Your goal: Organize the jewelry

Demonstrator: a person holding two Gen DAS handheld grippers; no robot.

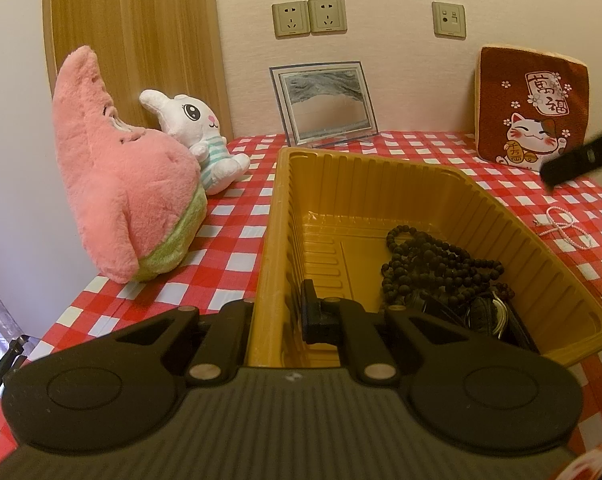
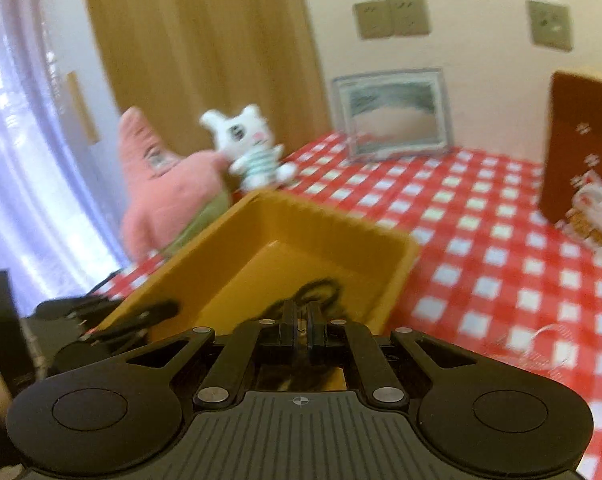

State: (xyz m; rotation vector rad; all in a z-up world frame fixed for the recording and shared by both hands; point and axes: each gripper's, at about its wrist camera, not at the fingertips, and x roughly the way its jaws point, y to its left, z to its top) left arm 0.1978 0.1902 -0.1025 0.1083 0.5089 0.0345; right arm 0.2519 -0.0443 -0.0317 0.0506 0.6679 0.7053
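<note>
One yellow tray (image 1: 285,216), one black bead string (image 1: 433,264) in its near right corner, one pink-white cord (image 1: 561,226) on the red-checked bench (image 1: 237,236). Two plush toys, one frame, three wall plates. Left gripper (image 1: 277,312) jaws pinch the tray's left wall; beads lie right of them. Right gripper (image 2: 300,330) jaws pressed together, empty, above the tray.

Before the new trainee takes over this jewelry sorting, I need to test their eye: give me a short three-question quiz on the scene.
1. True or false: the left gripper is shut on the near wall of the yellow tray.
2. Which jewelry already lies in the tray? A) black bead necklace B) gold ring C) pearl earrings
3. Fill in: the pink-and-white cord lies on the ___, outside the tray.

Key: 1 true; 2 A, the black bead necklace; 3 checkered tablecloth.
</note>
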